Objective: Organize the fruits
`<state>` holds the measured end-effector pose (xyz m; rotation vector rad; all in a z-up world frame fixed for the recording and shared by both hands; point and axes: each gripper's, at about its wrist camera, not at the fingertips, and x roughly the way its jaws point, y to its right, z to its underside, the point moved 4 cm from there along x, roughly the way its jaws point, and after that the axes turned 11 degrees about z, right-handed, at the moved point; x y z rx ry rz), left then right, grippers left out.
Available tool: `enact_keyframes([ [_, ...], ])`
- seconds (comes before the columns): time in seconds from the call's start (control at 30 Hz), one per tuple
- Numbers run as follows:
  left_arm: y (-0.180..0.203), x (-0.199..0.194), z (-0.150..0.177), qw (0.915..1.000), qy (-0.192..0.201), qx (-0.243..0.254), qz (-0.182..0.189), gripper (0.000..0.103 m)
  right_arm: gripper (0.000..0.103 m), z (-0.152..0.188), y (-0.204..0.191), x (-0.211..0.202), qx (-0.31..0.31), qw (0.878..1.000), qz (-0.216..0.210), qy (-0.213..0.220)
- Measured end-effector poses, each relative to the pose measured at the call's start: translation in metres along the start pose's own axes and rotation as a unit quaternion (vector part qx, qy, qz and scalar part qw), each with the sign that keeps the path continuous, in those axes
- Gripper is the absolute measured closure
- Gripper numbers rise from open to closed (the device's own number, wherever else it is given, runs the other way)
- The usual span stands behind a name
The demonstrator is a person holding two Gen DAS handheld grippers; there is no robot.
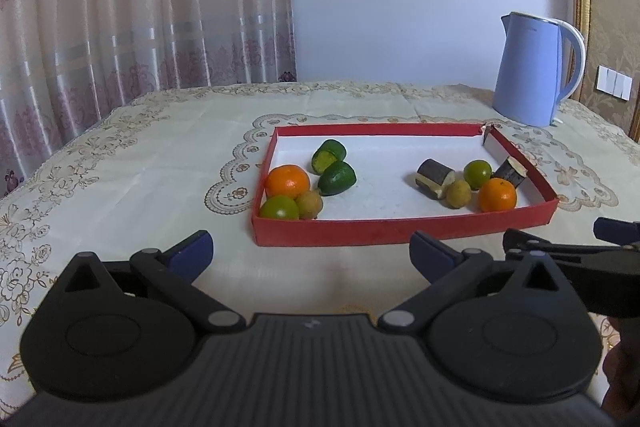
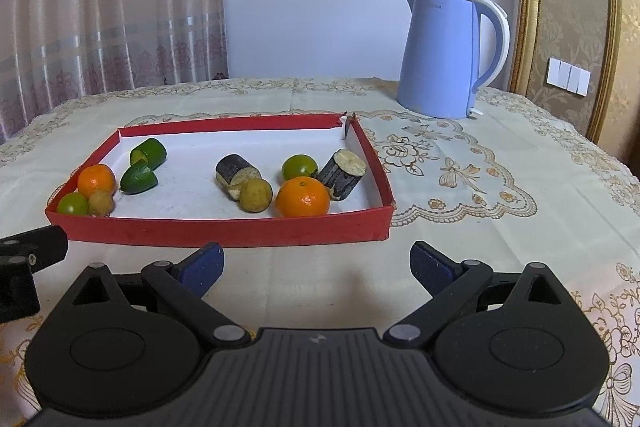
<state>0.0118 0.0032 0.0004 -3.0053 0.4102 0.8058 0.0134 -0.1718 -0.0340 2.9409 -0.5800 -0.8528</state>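
Both grippers, left [image 1: 312, 251] and right [image 2: 316, 263], hover open and empty over the tablecloth [image 2: 460, 227], just short of a red tray [image 2: 224, 231]. Inside it, two oranges [image 2: 303, 197], limes [image 2: 299, 167], small yellowish fruits [image 2: 256, 195], green pieces [image 2: 148, 151] and dark cut chunks [image 2: 346, 173] sit in two clusters. Behind stands a blue kettle [image 2: 444, 55].

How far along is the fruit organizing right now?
All the fruit already lies inside the red tray, in two mixed clusters, one around each orange. Nothing is in hand: the left gripper and right gripper hang open before the tray. Any sorting by kind looks undone.
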Motion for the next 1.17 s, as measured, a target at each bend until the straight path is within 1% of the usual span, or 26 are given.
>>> enact_keyframes([
  [0.43,0.0065,-0.0012,-0.0011,0.9998,0.002,0.018,0.002,0.0,0.003,0.0002,0.0005,0.0028,0.002,1.0,-0.002,-0.002],
  [0.67,0.0057,0.001,-0.0011,0.9998,0.001,0.018,0.002,0.0,0.003,0.0005,0.0001,0.0038,0.0,1.0,-0.001,-0.001],
  [0.93,0.0042,0.0035,-0.0013,0.9997,0.003,0.022,-0.007,0.0,0.003,0.0004,-0.0003,0.0062,-0.001,1.0,-0.003,-0.004],
  [1.03,0.0045,0.0044,-0.0011,0.9994,0.006,0.03,-0.016,0.0,0.003,0.0011,-0.0006,0.0075,-0.001,1.0,-0.002,-0.006],
  [1.17,0.0056,0.0056,0.0,0.9992,0.008,0.036,-0.018,0.0,0.003,0.0018,-0.0013,0.0097,-0.003,1.0,-0.001,-0.006],
])
